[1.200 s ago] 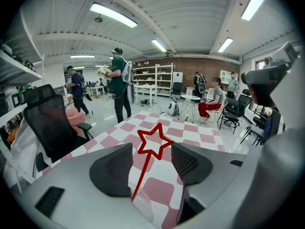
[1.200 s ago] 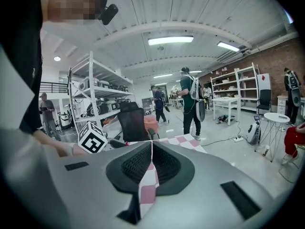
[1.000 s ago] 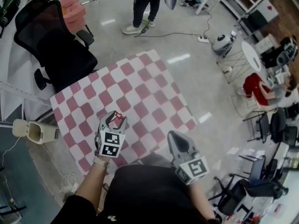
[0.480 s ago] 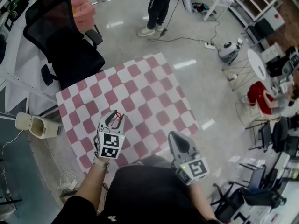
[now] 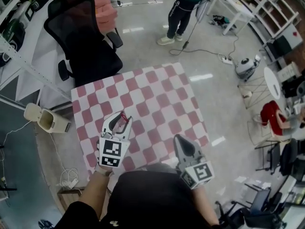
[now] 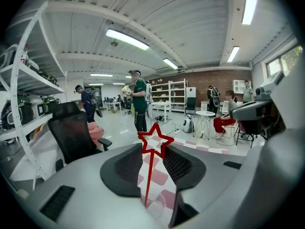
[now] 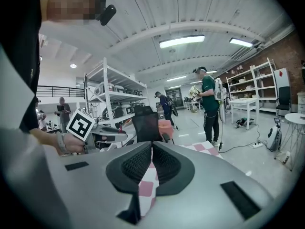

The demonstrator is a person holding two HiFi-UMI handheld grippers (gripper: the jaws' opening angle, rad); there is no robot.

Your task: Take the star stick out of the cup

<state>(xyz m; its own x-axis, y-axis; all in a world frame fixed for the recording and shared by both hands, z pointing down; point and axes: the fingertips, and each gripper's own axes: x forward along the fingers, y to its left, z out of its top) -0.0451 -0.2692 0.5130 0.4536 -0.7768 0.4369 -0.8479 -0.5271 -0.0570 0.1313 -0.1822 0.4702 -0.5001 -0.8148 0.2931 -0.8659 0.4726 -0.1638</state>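
Observation:
A red star stick [image 6: 155, 142] stands upright in a clear cup [image 6: 156, 208]; only the cup's rim shows, low between the left jaws. My left gripper [image 6: 151, 163] is shut on the cup, and the star rises level with its fingertips, touching the right pad. In the head view the left gripper [image 5: 119, 123] sits over the near left part of the pink-and-white checkered table [image 5: 157, 94], with the star stick [image 5: 123, 116] at its tips. My right gripper [image 5: 183, 144] hovers at the table's near edge, apart from the cup. Its jaws [image 7: 152, 151] are shut on nothing.
A black office chair [image 5: 86, 37] with a pink cushion [image 5: 105, 8] stands beyond the table's far left corner. A person [image 5: 183, 8] stands on the floor behind the table. A white bin [image 5: 45, 120] sits left of the table. A power strip [image 5: 226, 58] and cables lie at the far right.
The left jaws have narrowed around the cup and star stick. The head view has shifted, so the table sits higher and further right. The right gripper has held its place.

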